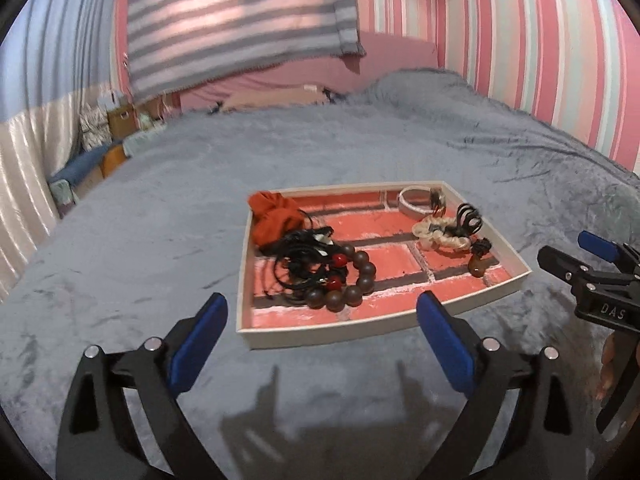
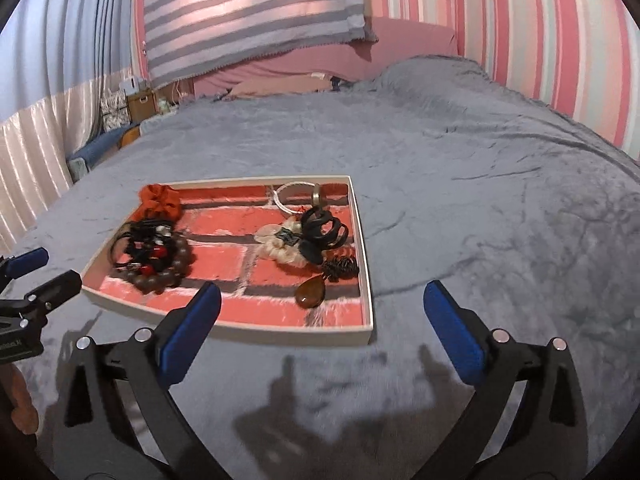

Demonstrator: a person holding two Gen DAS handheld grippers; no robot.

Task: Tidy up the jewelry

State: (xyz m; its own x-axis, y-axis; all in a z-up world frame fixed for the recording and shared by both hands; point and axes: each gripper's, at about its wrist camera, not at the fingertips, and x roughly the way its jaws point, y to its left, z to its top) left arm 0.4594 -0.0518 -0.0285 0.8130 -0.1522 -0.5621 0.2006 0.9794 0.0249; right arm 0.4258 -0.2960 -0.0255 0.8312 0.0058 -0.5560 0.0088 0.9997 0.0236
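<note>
A shallow white tray (image 1: 508,246) with a red brick-pattern floor lies on the grey bedspread; it also shows in the right wrist view (image 2: 362,248). In it lie a brown bead bracelet (image 1: 354,284) tangled with black cords (image 1: 298,258), an orange pouch (image 1: 274,218), a cream scrunchie (image 1: 438,238), a black hair clip (image 1: 468,218), a white bangle (image 1: 416,200) and an amber pendant (image 2: 310,294). My left gripper (image 1: 322,322) is open and empty, just short of the tray's near edge. My right gripper (image 2: 322,312) is open and empty, over the tray's near right corner.
The grey bedspread (image 1: 360,148) spreads all round the tray. A striped blanket (image 1: 240,16) hangs on the far wall over a pink headboard. Boxes and cushions (image 1: 108,136) crowd the far left beside the bed. The right gripper shows at the left wrist view's right edge (image 1: 588,276).
</note>
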